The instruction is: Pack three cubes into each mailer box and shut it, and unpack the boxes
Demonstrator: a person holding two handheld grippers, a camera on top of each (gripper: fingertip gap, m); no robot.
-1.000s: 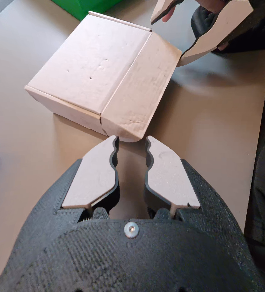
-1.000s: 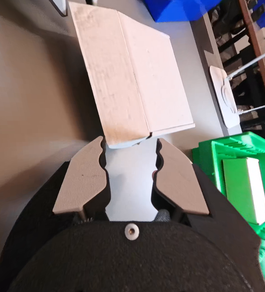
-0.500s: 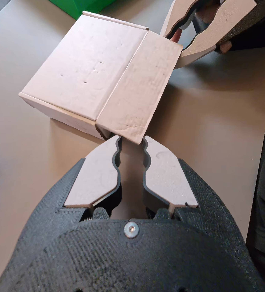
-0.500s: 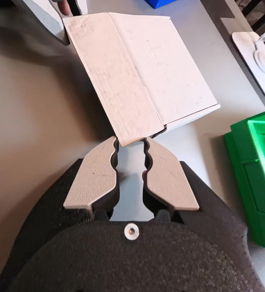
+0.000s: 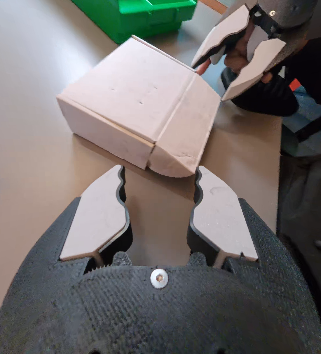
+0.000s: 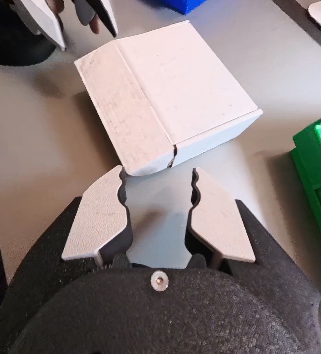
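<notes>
On the table [image 5: 31, 134], both the left gripper [image 5: 159, 168] and the right gripper [image 6: 157, 170] gape empty at the box [image 5: 133, 99]; each should pinch a front-flap [image 5: 186, 130] corner squarely, then lift together.

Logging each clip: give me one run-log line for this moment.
left hand-held gripper: open, empty | right hand-held gripper: open, empty | mailer box: lid down, front flap untucked | green bin: behind box

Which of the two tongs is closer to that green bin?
Right. The right tongs have the green bin close beside them; the left tongs are at the mailer box's far end, farther off.
</notes>
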